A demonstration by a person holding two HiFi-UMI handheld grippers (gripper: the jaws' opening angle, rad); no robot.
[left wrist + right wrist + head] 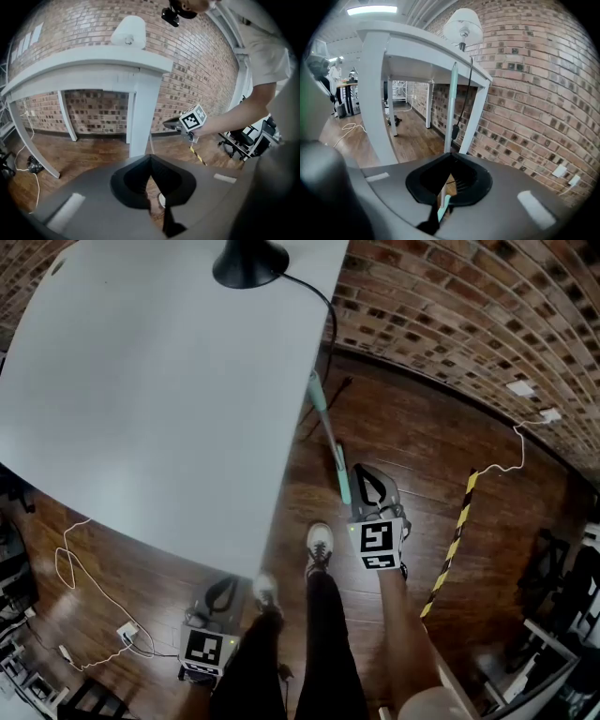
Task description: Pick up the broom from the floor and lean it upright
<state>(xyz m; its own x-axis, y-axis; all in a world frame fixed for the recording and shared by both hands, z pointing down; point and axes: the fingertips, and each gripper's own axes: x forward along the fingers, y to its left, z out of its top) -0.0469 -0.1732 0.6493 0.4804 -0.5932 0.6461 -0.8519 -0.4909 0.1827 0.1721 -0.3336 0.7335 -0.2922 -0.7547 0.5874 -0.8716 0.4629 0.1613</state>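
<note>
The broom (329, 430) has a pale handle with a teal lower part and stands upright against the edge of the white table (141, 381), close to the brick wall. In the right gripper view its handle (452, 103) rises to the table top. My right gripper (364, 474) is just right of the broom's lower part. Its jaws (451, 154) are shut with their tips together, and the handle shows beyond them, not gripped. My left gripper (223, 583) hangs low by the table's near edge, shut and empty (150, 157). The right gripper (166, 124) also appears in the left gripper view.
A black lamp (249, 261) stands on the table, its cord running down by the broom. The person's shoes (320, 545) are between the grippers. A black-and-yellow strip (453, 545) and white cables (75, 568) lie on the wood floor. A table leg (140, 117) stands ahead of the left gripper.
</note>
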